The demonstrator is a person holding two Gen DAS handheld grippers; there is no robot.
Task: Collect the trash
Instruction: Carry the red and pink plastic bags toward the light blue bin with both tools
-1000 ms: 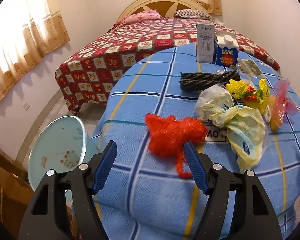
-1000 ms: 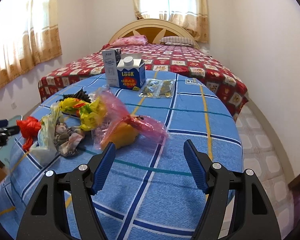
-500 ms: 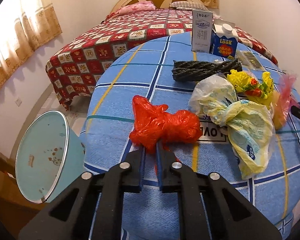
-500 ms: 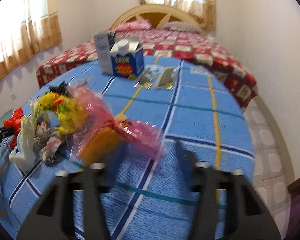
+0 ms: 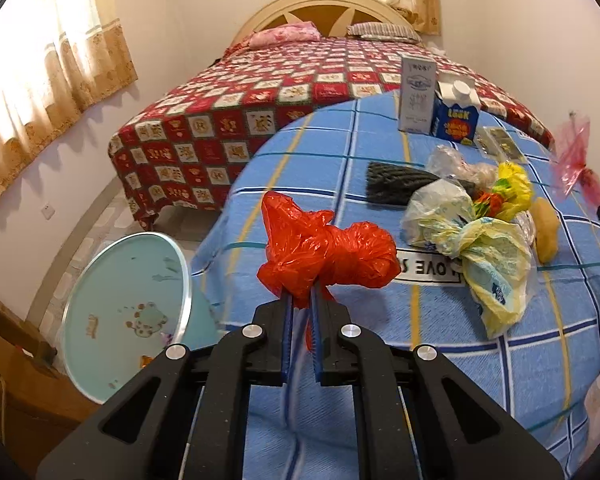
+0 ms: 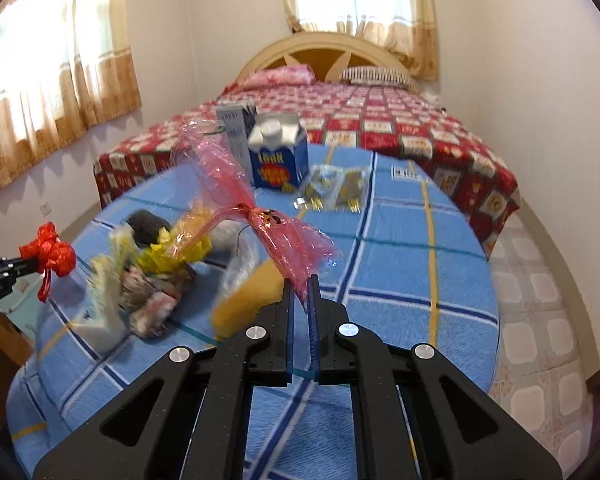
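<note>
Left fingers (image 5: 300,300) clenched on crumpled red plastic bag (image 5: 324,252); right fingers (image 6: 300,284) pinching translucent pink wrapper (image 6: 260,208), crinkled, lifted off blue checked tablecloth (image 6: 400,272)

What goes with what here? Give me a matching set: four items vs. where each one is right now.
Items:
1. red bag
2. pink wrapper
3. blue carton
4. bin

Places:
A. standing upright on the table
B. clamped in the right gripper
C. on the floor beside the table
D. clamped in the left gripper

Pairs: 1-D, 2-B, 3-A, 4-C
</note>
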